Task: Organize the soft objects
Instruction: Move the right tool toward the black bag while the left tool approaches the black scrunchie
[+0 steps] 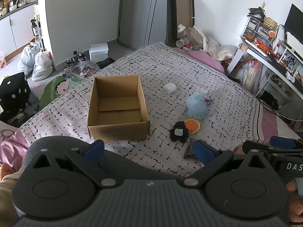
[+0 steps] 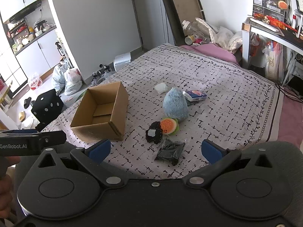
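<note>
An open, empty cardboard box [image 1: 117,106] [image 2: 100,113] stands on the patterned bedspread. To its right lie a blue furry plush [image 2: 175,106] [image 1: 196,106], an orange burger plush [image 2: 169,126] [image 1: 192,125], a black plush with a pale patch [image 2: 153,134] [image 1: 178,133], a black packet [image 2: 170,151], a white soft lump [image 2: 161,88] [image 1: 170,88] and a tissue pack [image 2: 195,95]. My left gripper [image 1: 149,150] is open and empty just in front of the box. My right gripper [image 2: 156,150] is open and empty, near the black packet.
The bedspread [image 2: 217,87] covers a bed with pink sheets. Bottles and bags [image 2: 208,32] pile at the far end. A cluttered desk [image 1: 274,56] stands at the right. Bags [image 1: 37,62] and a black dotted cushion [image 2: 47,107] lie on the floor at the left.
</note>
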The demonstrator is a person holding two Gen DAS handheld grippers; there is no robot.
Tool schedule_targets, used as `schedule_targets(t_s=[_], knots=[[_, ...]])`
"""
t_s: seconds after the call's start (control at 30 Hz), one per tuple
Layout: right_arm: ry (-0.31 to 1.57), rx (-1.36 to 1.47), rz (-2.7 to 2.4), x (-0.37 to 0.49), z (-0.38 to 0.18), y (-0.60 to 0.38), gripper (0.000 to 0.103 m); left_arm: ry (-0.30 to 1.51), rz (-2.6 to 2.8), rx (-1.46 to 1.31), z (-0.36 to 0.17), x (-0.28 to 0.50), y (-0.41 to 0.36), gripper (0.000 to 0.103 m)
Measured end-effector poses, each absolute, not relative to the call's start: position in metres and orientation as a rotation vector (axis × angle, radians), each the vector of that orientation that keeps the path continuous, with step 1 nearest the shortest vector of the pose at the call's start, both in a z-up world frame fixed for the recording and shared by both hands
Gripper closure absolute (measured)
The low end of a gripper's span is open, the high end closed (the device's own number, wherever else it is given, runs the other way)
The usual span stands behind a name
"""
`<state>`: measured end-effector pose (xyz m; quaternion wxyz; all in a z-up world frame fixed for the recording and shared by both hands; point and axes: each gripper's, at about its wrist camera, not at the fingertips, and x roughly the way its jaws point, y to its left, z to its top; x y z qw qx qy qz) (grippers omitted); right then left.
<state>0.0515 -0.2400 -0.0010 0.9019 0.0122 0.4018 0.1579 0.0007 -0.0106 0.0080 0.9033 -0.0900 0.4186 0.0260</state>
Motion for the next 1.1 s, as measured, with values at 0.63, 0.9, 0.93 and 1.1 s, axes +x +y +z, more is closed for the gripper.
schedule_targets(t_s=[0.63, 0.9, 0.93, 1.1], knots=[[0.849, 0.035, 0.306, 0.062, -0.009, -0.246, 0.000, 0.860, -0.009, -0.177, -0.001, 0.012, -0.023, 0.002], [0.873, 0.052, 0.290, 0.078, -0.022, -0.249, 0.000, 0.864, -0.042, -0.183, -0.010, 0.031, -0.028, 0.002], [0.877, 0.056, 0.290, 0.080, -0.024, -0.249, 0.000, 0.868, -0.044, -0.184, -0.012, 0.034, -0.028, 0.002], [0.907, 0.081, 0.289, 0.093, -0.032, -0.252, 0.000, 0.878, -0.055, -0.204, -0.021, 0.047, -0.029, 0.003]])
